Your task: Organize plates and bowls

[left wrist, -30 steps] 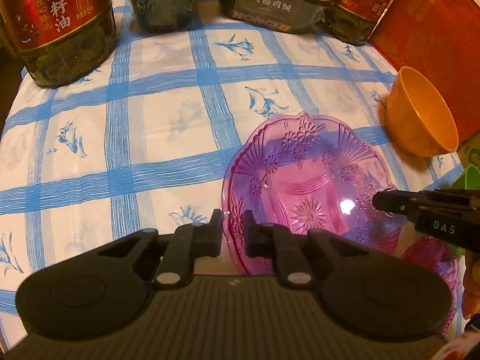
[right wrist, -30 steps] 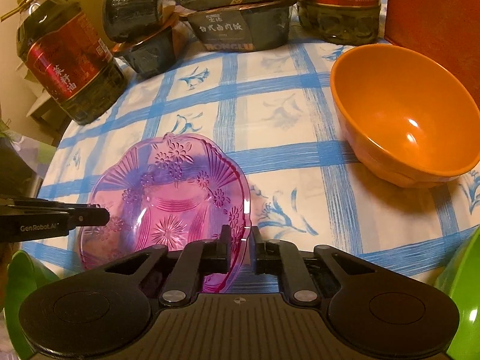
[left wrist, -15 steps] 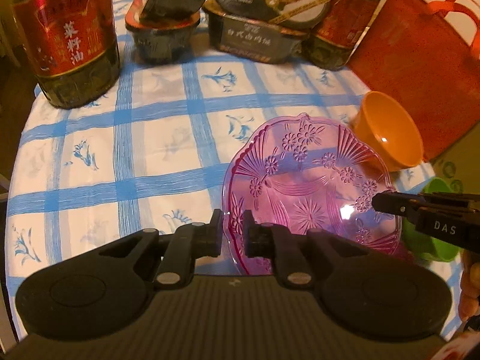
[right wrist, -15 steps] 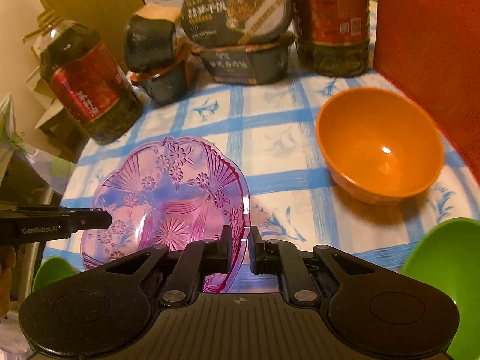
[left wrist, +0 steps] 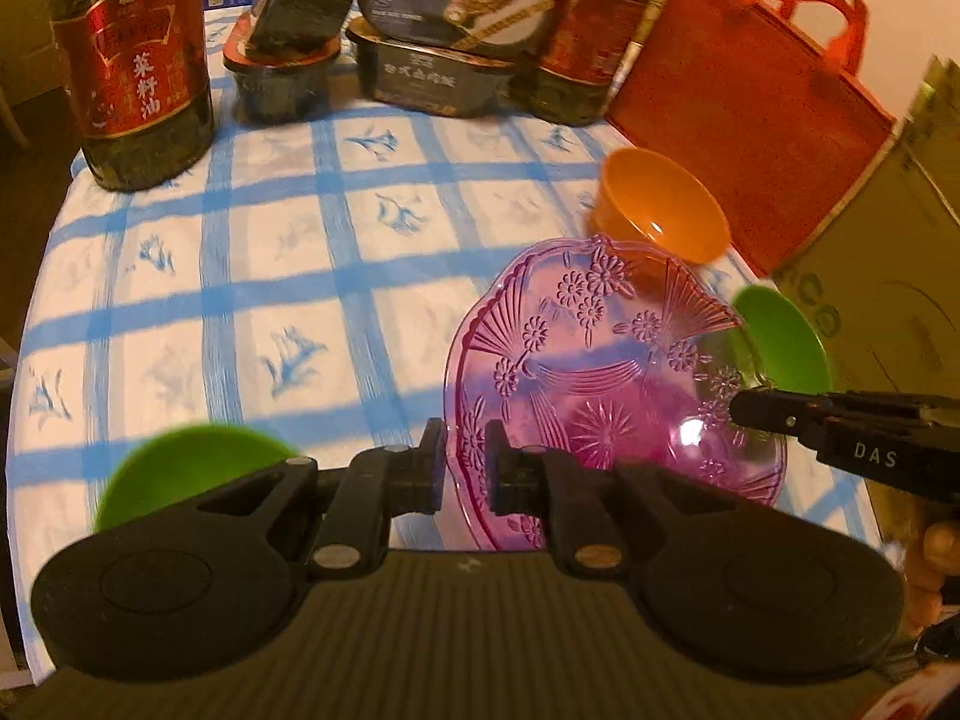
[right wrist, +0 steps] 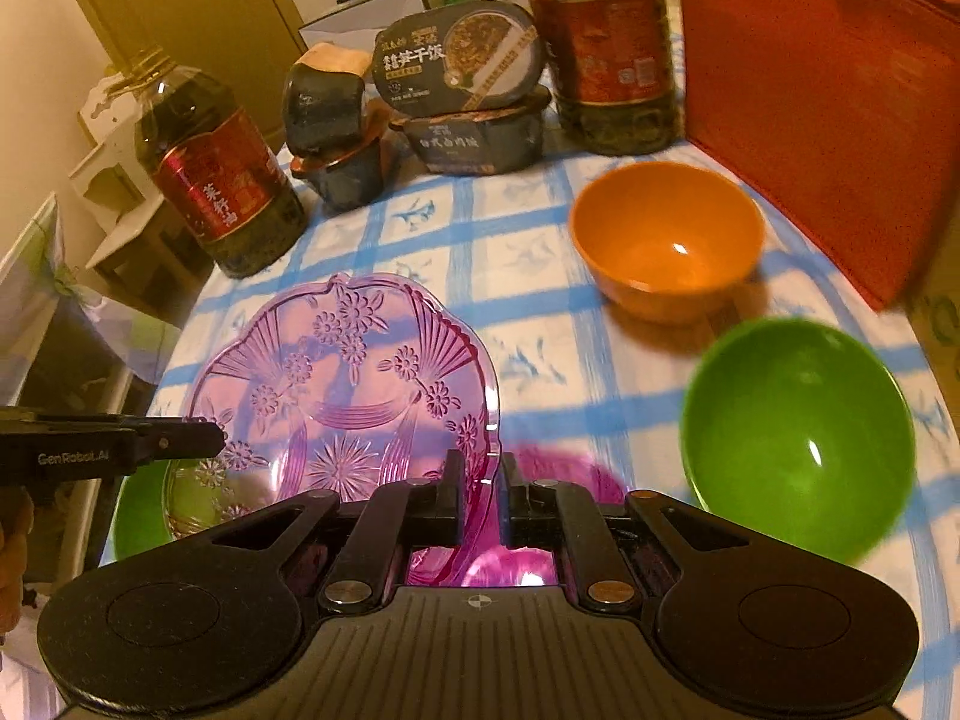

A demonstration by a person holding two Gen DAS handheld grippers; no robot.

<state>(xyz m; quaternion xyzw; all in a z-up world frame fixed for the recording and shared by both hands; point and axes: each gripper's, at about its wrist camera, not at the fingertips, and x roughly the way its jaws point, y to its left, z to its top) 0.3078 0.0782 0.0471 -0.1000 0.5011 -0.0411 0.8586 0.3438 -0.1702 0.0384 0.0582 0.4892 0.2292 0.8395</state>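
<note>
Both the left gripper (left wrist: pixel 465 461) and right gripper (right wrist: pixel 478 495) pinch opposite rims of the pink plate (left wrist: pixel 606 384), held face-up above the blue-checked counter (left wrist: pixel 288 276).

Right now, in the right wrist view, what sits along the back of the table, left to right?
Oil bottle → stacked dark tubs → stacked meal boxes → second oil bottle → red bag.

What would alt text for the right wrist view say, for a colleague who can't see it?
Both claws, right and left, grip opposite rims of a pink patterned glass plate held above a blue-checked tablecloth. A second pink plate lies below; an orange bowl and two green bowls, right and left, sit nearby. Oil bottles and food boxes stand behind.
</note>
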